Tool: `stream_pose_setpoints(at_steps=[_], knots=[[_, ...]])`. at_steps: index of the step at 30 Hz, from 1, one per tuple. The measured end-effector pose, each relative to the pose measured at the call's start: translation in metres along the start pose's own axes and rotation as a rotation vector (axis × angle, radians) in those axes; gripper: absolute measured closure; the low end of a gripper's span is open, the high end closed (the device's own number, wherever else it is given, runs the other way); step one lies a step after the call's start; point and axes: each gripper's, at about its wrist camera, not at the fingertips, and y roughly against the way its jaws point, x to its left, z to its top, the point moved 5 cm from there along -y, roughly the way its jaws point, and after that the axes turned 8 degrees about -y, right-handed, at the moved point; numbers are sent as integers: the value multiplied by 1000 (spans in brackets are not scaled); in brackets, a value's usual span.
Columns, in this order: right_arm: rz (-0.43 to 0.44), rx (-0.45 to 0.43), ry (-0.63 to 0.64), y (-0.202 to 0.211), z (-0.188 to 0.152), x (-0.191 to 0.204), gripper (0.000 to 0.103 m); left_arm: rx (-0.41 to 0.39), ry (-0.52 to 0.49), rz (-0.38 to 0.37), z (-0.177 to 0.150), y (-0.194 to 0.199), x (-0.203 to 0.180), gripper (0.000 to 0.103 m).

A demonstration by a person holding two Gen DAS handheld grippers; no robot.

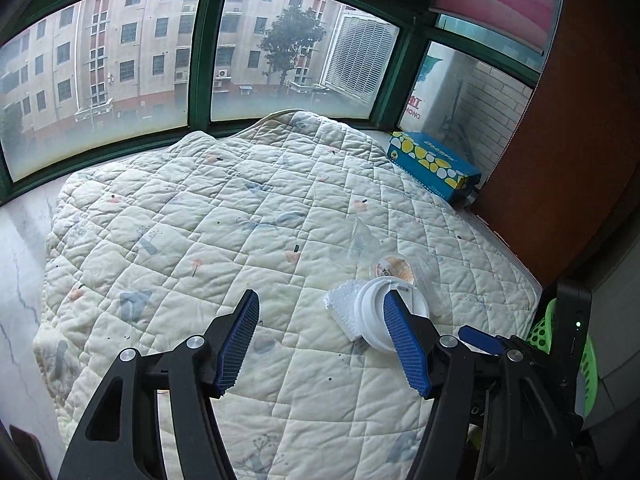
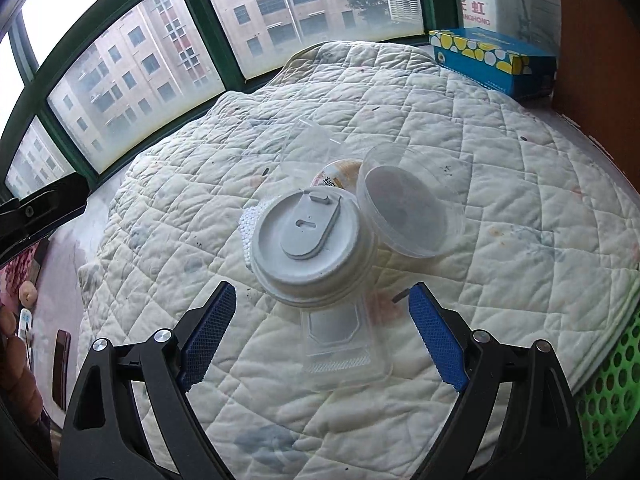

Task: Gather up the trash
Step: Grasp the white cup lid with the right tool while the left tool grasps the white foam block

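A pile of trash lies on a white quilt (image 2: pixel 500 168): a white cup lid (image 2: pixel 308 240), a clear plastic cup (image 2: pixel 408 212), a clear flat plastic tray (image 2: pixel 340 340), a small round labelled lid (image 2: pixel 340 174), a piece of white foam (image 2: pixel 248 220) and a clear wrapper (image 2: pixel 308 140). My right gripper (image 2: pixel 320 308) is open, its jaws on either side of the lid and tray, just short of them. My left gripper (image 1: pixel 320 316) is open over the quilt (image 1: pixel 200 220). The white lid (image 1: pixel 372 316) sits behind its right finger, with the foam (image 1: pixel 340 308) beside it.
A blue and yellow tissue box (image 1: pixel 432 164) lies at the quilt's far right corner, also in the right wrist view (image 2: pixel 492 60). A green perforated basket (image 2: pixel 612 400) stands at the right edge of the quilt. Green-framed windows run behind. A brown wooden panel (image 1: pixel 560 140) stands at right.
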Motion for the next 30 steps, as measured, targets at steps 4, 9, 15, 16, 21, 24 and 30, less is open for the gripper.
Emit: stream_pose_setpoints(at_steps=[4, 9, 15, 16, 21, 24, 30], knots=[[-33, 16, 36, -20, 8, 9, 16, 0, 16, 7, -2, 0, 12, 40], [-79, 31, 60, -40, 12, 13, 16, 10, 36, 16, -6, -3, 26, 40], [-112, 32, 73, -52, 13, 16, 16, 21, 45, 16, -9, -8, 30, 40], [-114, 30, 77, -52, 13, 16, 16, 23, 44, 16, -9, -8, 29, 40], [-104, 23, 68, -47, 14, 14, 18, 33, 34, 14, -10, -13, 27, 40], [-95, 14, 72, -38, 12, 12, 18, 34, 20, 13, -10, -13, 24, 40], [-72, -21, 70, -1, 6, -1, 18, 48, -30, 8, -9, -21, 15, 40]])
